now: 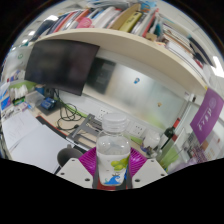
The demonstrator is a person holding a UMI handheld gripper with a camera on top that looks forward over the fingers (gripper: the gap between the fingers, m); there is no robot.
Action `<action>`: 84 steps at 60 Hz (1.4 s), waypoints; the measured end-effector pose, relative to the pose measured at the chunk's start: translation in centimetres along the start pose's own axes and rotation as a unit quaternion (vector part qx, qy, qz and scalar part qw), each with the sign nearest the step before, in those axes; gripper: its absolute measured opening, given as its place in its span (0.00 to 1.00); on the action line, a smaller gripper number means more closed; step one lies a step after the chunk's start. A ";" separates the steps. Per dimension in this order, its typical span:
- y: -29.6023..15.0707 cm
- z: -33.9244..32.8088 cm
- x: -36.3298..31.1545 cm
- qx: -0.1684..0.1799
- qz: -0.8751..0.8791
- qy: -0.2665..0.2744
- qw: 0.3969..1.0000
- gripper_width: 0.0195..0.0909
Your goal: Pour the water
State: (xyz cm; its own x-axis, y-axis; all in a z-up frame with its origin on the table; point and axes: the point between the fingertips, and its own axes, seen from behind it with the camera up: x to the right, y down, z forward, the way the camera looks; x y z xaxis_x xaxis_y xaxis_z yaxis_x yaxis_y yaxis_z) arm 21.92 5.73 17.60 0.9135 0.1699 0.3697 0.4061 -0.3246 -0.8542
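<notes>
A clear plastic water bottle (113,160) with a colourful label stands upright between my fingers, lifted in front of the desk. My gripper (112,172) is shut on the bottle, its pink pads (88,163) pressing on both sides of the body. The bottle's top (113,144) shows above the pads. Just beyond it stands a clear plastic cup (116,124) on the desk. The bottle's base is hidden below the fingers.
A white desk (40,140) runs to the left with cables (68,113) and small boxes (22,97). A dark monitor (60,66) hangs on the wall under a shelf of books (110,18). A green bottle (168,150) and a purple sign (207,112) stand to the right.
</notes>
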 end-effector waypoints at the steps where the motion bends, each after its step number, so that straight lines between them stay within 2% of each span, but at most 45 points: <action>1: 0.4 0.2 0.0 0.000 0.021 -0.003 1.000 0.28; 9: 3.5 1.8 0.6 0.010 0.138 -0.011 0.990 0.28; 24: 9.3 4.0 0.1 0.003 0.193 -0.014 0.981 0.29; 26: 9.0 4.0 0.3 0.023 0.192 -0.010 0.981 0.28; 29: 9.2 3.9 0.1 0.029 0.185 -0.007 0.982 0.28; 40: 9.4 3.5 0.2 0.035 0.188 0.013 0.981 0.33; 46: 9.4 3.4 0.4 0.032 0.190 0.024 0.981 0.41; 52: 10.0 3.1 0.0 0.005 0.188 0.021 0.982 0.53; 57: 11.1 1.7 -0.2 -0.023 0.196 0.028 0.980 0.81; 60: 11.5 0.2 -0.3 -0.034 0.200 0.032 0.979 0.93; 68: 12.7 -4.8 -1.1 -0.078 0.212 0.043 0.973 0.93; 75: 11.8 -9.2 -2.1 -0.113 0.254 0.045 0.960 0.93; 84: 9.2 -13.3 -1.6 -0.122 0.257 0.065 0.957 0.94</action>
State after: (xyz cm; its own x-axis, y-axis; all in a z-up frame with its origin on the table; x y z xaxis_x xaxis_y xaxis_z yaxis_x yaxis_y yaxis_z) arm 24.55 -9.89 13.97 0.9831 -0.1820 -0.0201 -0.1178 -0.5445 -0.8304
